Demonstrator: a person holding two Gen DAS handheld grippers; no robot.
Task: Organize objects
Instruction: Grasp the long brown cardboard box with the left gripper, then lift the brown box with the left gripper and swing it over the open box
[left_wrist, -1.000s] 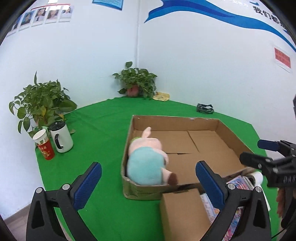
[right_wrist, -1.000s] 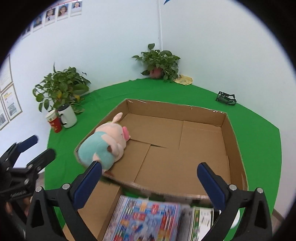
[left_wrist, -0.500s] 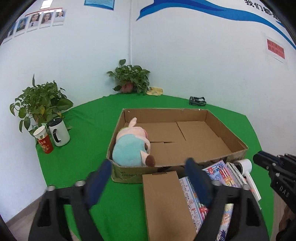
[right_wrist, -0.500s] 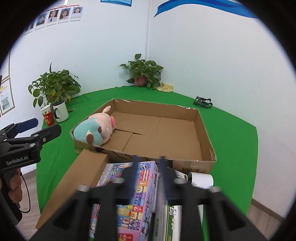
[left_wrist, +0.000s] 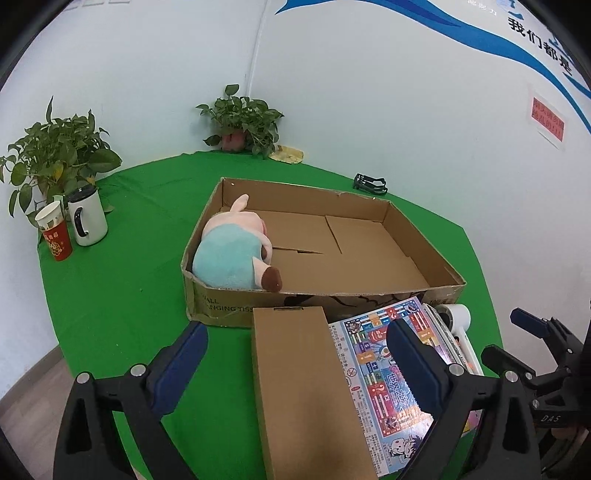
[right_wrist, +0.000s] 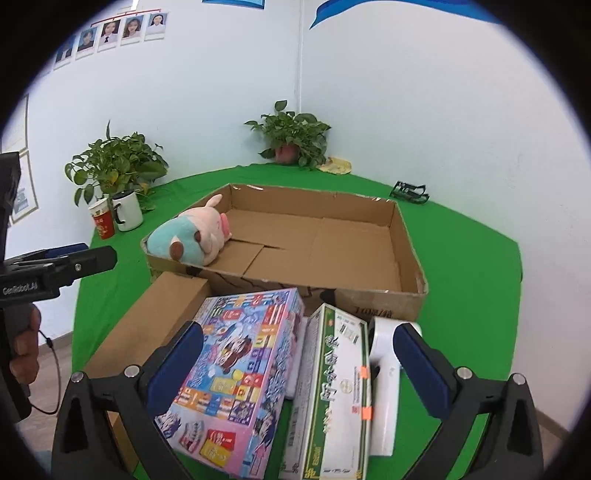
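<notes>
From my left wrist camera, the long plain brown cardboard box (left_wrist: 306, 387) runs off the bottom edge, and it covers the left side of the colourful printed game box (left_wrist: 384, 373), whose lower end is also cut off. The white hair-dryer-shaped object (left_wrist: 456, 321) is mostly hidden behind that game box. In my right wrist view, the green-and-white carton (right_wrist: 332, 398) is cropped at the bottom. The print on the big open cardboard box's front wall (left_wrist: 221, 304) is partly hidden, so I cannot read it whole.

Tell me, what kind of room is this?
Probably an office or workroom corner: staff portrait photos and a red notice hang on white walls, potted plants line a table covered in green cloth, and mugs stand nearby.
</notes>
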